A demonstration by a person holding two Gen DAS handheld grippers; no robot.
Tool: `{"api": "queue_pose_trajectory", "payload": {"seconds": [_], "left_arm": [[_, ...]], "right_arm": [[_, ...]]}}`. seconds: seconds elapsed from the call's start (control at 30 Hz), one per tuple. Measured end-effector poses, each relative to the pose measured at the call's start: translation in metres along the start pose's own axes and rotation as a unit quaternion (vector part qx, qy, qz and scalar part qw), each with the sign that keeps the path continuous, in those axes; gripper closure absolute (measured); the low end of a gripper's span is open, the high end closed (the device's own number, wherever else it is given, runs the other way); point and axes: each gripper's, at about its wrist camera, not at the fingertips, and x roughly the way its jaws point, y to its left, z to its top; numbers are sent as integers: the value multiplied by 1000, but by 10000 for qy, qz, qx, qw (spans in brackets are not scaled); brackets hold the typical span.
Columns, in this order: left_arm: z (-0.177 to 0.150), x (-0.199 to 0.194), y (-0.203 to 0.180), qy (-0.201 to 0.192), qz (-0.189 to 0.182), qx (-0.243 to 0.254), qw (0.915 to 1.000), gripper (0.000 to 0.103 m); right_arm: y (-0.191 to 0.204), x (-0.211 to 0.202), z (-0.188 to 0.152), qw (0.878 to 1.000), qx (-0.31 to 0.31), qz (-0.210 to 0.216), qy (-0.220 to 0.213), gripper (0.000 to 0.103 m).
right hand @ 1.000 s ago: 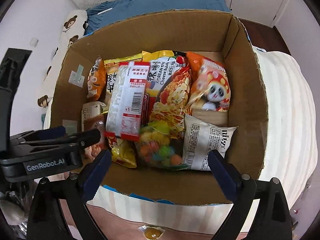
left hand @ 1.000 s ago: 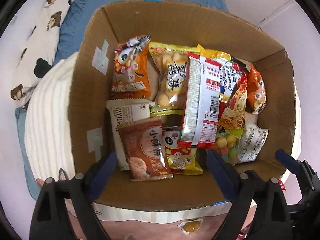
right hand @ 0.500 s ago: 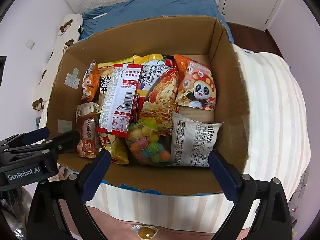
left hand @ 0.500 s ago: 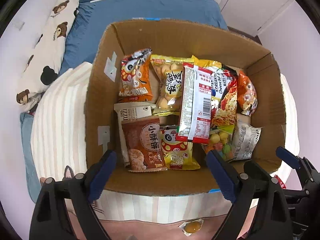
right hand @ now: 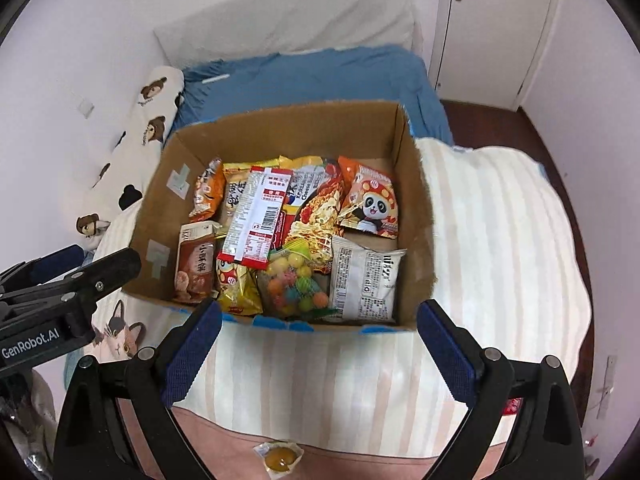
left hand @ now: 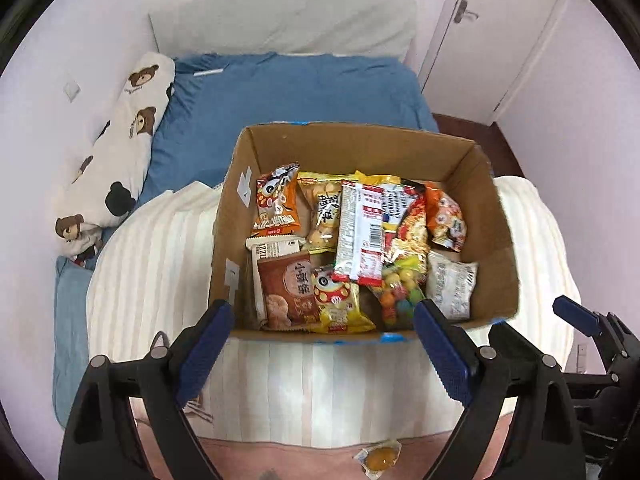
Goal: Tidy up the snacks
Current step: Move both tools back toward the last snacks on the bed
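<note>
Both grippers pulled up and back from the box

The left gripper (left hand: 322, 344) and right gripper (right hand: 318, 348) have risen away from the cardboard box (left hand: 496, 240), which now looks smaller and farther off. The blue bedding (left hand: 288, 96), the headboard pillow (left hand: 280, 24) and the door (right hand: 496, 20) have come into view.

We see the left claw (left hand: 320, 344) spread wide and empty above the near rim of the cardboard box (left hand: 496, 264), snack packets (left hand: 360, 236) filling it on the striped blanket (left hand: 160, 256).
</note>
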Motion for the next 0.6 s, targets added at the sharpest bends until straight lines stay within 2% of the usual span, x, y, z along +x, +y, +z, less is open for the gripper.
{"api": "queue_pose_trajectory", "payload": {"seconds": [0.2,0.37,0.5,0.6], "left_arm": [[-26,-33,-2,-250,-53,-29,9997,10],[-55,-59,-4,-634,24,-132,9979,10],[-86,-69,-6,-881,74,-323,9956,10],[-110,-63,-10,-858,108,-457,9952,10]], "right_arm": [[0,-31,-23,9997,-23,158,-185,3],[-8,-55,-53,9976,111,530,-426,3],[-28,-69,-84,9975,160,239,-652,3],[-62,-63,-105,9971,543,195,-490,3]]}}
